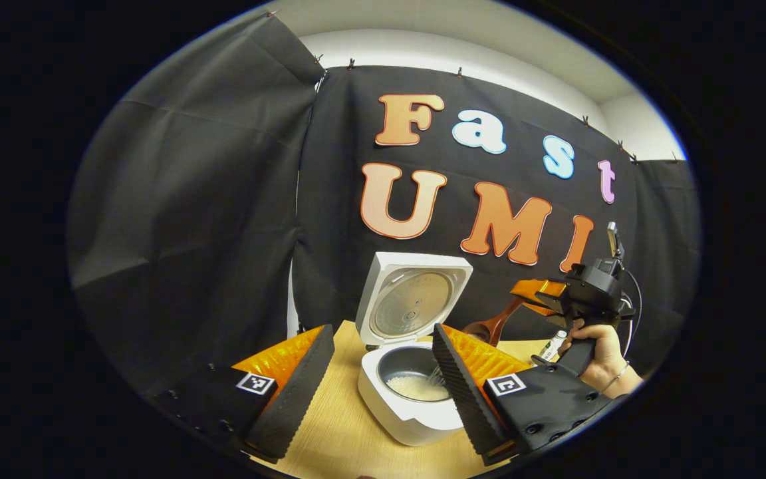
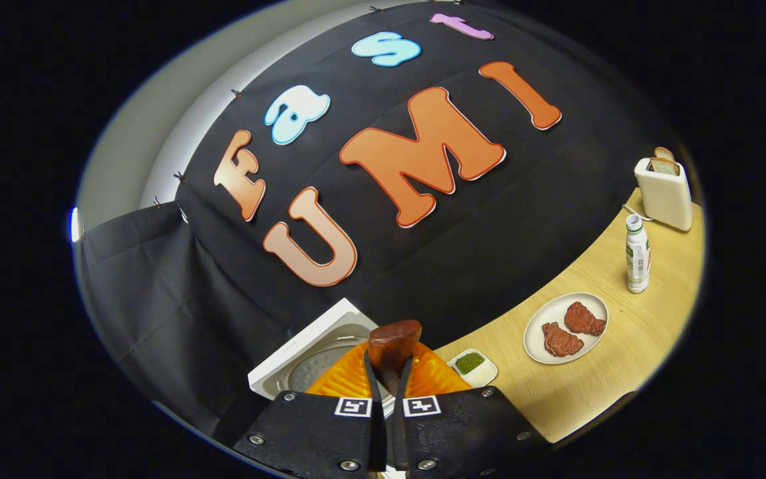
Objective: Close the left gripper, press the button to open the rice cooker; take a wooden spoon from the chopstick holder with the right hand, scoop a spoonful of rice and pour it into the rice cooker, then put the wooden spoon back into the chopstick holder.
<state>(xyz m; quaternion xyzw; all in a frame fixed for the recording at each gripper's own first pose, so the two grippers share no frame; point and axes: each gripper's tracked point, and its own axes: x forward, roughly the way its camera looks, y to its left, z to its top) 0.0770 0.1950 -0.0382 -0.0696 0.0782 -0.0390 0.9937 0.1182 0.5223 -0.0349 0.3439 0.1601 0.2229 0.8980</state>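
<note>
Rice (image 1: pixel 416 387) lies in the open cooker (image 1: pixel 409 406); my right gripper (image 2: pixel 386 392) clamps the spoon (image 2: pixel 393 342), left gripper (image 1: pixel 376 382) wide open, empty; I must return it.

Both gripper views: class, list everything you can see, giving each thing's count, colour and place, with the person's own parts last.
Rice cooker: one, white, lid open, rice inside, on the table.
Table: one, light wood.
Wooden spoon: one, dark brown, in the right gripper.
Small dish: one, white, green contents, beside the cooker.
Plate: one, white, two brown pieces on it.
Bottle: one, white and green, upright.
Toaster: one, white, bread in it.
Left gripper: open.
Right gripper: shut on the spoon.
Hand: holding the right gripper.
</note>
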